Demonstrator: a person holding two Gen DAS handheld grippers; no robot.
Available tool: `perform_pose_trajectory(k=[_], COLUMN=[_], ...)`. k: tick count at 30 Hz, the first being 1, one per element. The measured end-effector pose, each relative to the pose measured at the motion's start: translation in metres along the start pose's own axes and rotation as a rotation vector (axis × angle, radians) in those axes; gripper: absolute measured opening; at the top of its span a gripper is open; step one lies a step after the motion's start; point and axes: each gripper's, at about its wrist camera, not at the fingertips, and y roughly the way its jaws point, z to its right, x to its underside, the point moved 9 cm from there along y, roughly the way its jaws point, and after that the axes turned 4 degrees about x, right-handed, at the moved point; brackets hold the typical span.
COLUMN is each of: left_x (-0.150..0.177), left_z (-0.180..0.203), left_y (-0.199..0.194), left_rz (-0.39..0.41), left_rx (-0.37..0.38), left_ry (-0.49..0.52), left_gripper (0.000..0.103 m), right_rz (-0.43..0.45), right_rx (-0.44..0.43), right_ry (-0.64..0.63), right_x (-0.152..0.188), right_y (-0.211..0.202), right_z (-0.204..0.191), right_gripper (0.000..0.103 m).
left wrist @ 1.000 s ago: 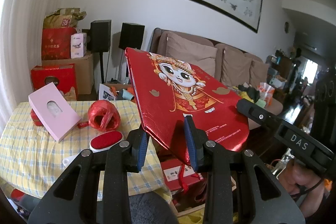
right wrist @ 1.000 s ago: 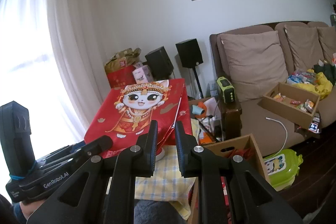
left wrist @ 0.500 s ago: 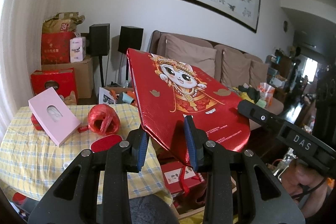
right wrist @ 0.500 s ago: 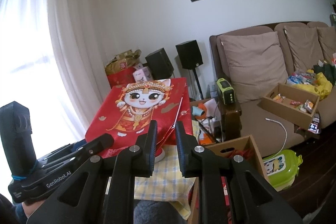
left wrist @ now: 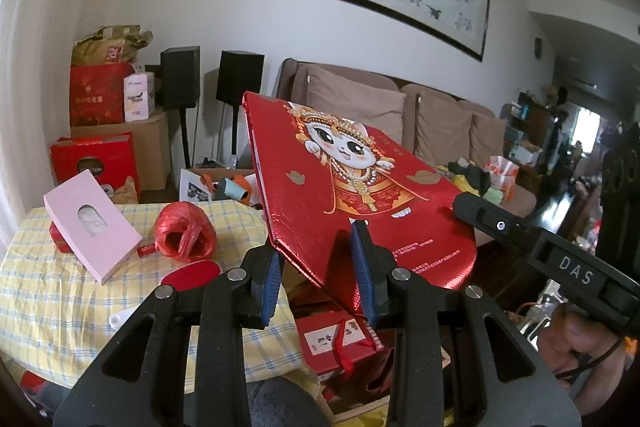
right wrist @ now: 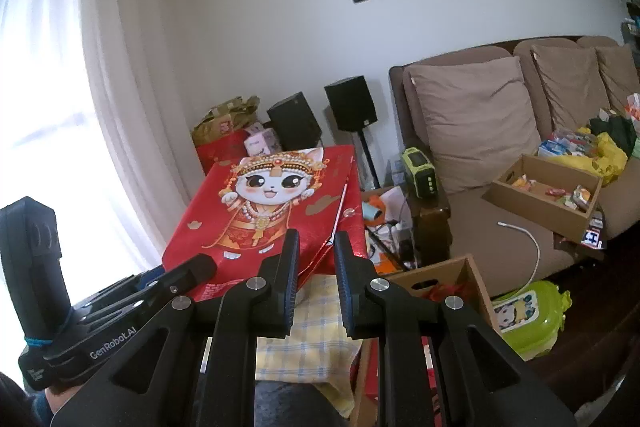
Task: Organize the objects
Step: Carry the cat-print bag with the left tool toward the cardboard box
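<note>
A shiny red gift bag point(left wrist: 360, 187) with a cartoon cat printed on it hangs tilted in the air, beside and above the table. My left gripper point(left wrist: 318, 251) is shut on the bag's near lower corner, a blue pad against each side. My right gripper point(right wrist: 317, 243) is shut on the bag's side fold point(right wrist: 340, 211). The cat face of the bag point(right wrist: 264, 207) lies to its left. Each view shows the other gripper: the right gripper point(left wrist: 468, 205) reaches the bag's right edge, and the left gripper point(right wrist: 196, 267) sits at its lower left edge.
A table with a yellow checked cloth point(left wrist: 60, 307) carries a pink tissue box point(left wrist: 92, 227), a red ball of string point(left wrist: 184, 235) and a red oval brush point(left wrist: 192, 273). Red boxes point(left wrist: 340, 339) and an open carton point(right wrist: 440, 279) stand on the floor. A sofa point(right wrist: 472, 123) holds a cardboard tray point(right wrist: 548, 195).
Hardly anything differs. Both grippers keep their hold on the red bag, and the views shift only very slightly.
</note>
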Motion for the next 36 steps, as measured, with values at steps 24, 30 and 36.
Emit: perform_pose_trajectory(k=[24, 30, 36], left_x=[-0.005, -0.003, -0.002], left_z=[0.030, 0.035, 0.039], left_y=[0.012, 0.020, 0.026], left_rz=[0.000, -0.010, -0.019], left_rx=[0.027, 0.037, 0.042], left_ry=[0.040, 0.045, 0.054], left_gripper=[0.030, 0.030, 0.030], right_rz=[0.032, 0.037, 0.039], right_rx=[0.059, 0.070, 0.076], right_ry=[0.022, 0.037, 0.044], right_x=[-0.007, -0.008, -0.010], right_y=[-0.014, -0.017, -0.018], right_z=[0.022, 0.031, 0.038], right_gripper=[0.019, 0.019, 0.019])
